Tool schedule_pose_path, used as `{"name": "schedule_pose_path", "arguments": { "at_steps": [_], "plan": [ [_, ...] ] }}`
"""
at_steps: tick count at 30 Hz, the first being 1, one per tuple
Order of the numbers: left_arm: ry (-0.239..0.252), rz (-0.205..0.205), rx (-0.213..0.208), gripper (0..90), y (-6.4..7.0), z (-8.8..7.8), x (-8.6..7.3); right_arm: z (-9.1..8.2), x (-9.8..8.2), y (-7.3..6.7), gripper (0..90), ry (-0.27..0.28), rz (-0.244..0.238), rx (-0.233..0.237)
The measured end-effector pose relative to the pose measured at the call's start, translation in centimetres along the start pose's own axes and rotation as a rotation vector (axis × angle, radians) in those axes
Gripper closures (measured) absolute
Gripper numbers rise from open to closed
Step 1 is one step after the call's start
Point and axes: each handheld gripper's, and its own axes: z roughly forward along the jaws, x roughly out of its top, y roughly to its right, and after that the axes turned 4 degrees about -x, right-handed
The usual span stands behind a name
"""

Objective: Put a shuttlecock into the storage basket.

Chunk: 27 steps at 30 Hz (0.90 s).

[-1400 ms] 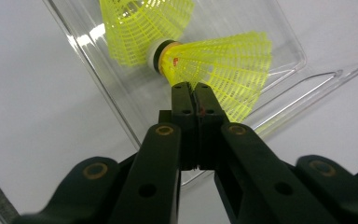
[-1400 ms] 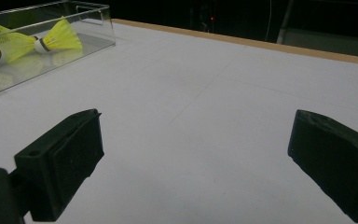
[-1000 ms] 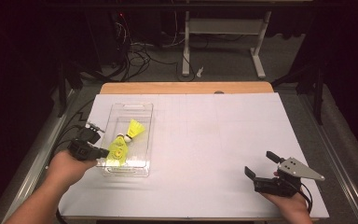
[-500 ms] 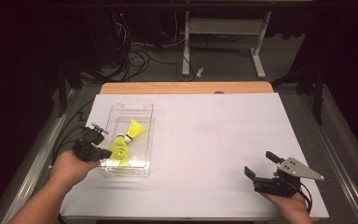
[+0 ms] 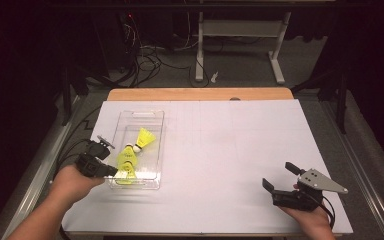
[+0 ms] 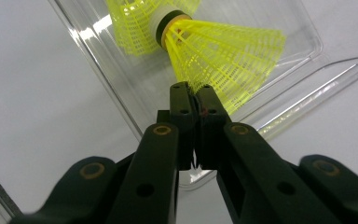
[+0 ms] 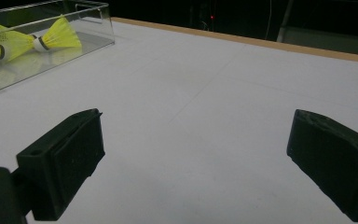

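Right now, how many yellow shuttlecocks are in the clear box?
3, all in the clear box: one toward its middle, one just below it, one at the near end by the left gripper. Overlap may hide another.

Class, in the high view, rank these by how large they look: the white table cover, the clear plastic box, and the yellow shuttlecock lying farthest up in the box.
1. White table cover
2. Clear plastic box
3. Yellow shuttlecock

The differences are plain; nearness changes nothing.

I see a clear, glossy plastic tray (image 5: 157, 150) holding yellow plastic-mesh shuttlecocks (image 6: 223, 51). My two grippers' black jaws look matt plastic. Matt white paper covers the table (image 5: 230, 145), whose far edge is smooth pale wood.
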Motion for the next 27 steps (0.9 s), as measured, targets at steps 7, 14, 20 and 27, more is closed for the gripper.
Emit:
{"name": "schedule_pose_path", "arguments": {
  "at_steps": [7,14,20,27],
  "plan": [
    [0.004,0.0,-0.009,83.0,0.1,-0.1,-0.1,0.1,0.0,-0.1,4.1,-0.003,-0.005,-0.001],
    [0.019,0.004,-0.01,71.4,0.5,-0.2,0.0,-0.1,0.1,-0.1,4.1,-0.003,-0.001,-0.004],
    [0.025,-0.012,-0.022,60.4,0.4,-0.9,0.1,0.0,0.1,-0.1,4.2,-0.002,-0.004,-0.001],
    [0.06,-0.009,-0.022,49.8,0.9,-2.3,0.3,0.0,0.1,-0.1,4.2,-0.003,-0.003,-0.002]
  ]
}}
